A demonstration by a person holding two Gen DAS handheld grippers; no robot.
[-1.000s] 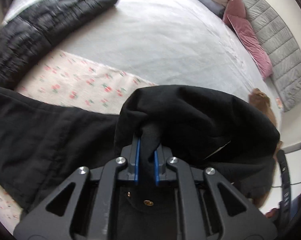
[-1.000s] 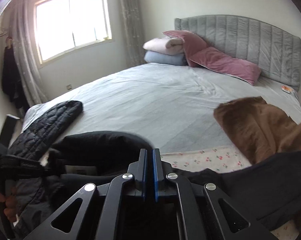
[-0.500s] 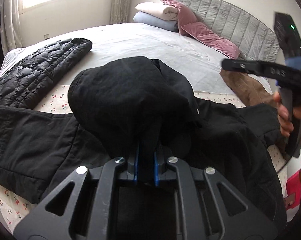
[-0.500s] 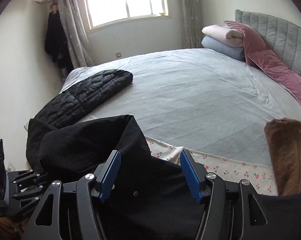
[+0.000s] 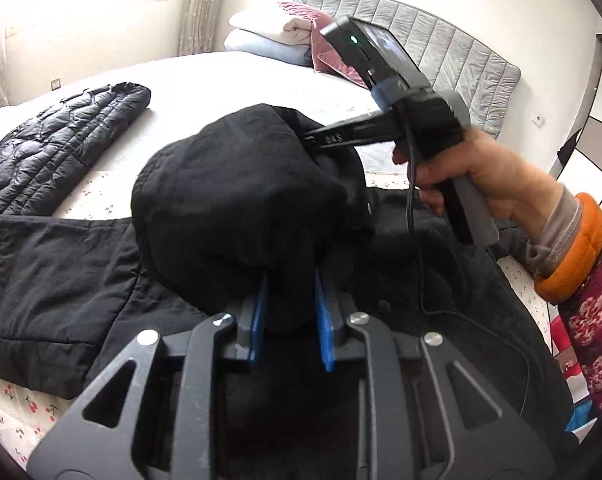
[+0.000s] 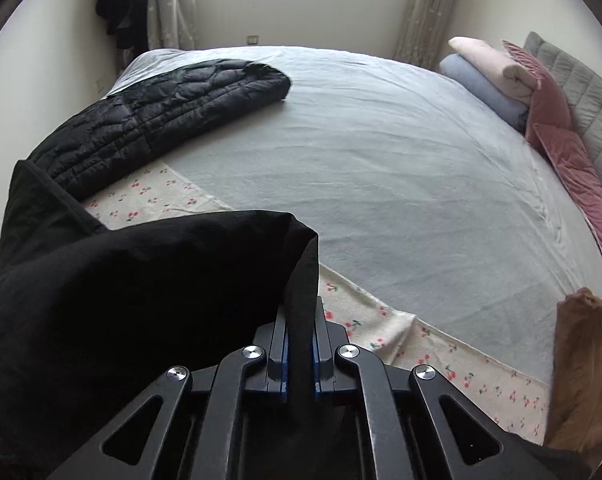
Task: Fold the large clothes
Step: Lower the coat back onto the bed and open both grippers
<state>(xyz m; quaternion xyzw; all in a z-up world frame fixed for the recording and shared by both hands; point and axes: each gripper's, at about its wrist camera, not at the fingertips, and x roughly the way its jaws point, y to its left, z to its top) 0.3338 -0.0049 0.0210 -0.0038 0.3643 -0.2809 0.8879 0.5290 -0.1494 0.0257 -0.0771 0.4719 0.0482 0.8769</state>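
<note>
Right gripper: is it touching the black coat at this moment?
Touching. The right wrist view shows the right gripper with a fold of the black coat pinched between its blue pads.

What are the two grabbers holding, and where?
Both the left gripper and the right gripper pinch the bunched black fabric coat, seemingly its hood.

both grippers pinching cloth

left gripper (image 5: 289, 322) holds black cloth between its blue pads, jaws a little apart. right gripper (image 6: 299, 350) is clamped on a fold. the right hand (image 5: 467, 184) grips its handle, wrist seemingly bent down.
</note>
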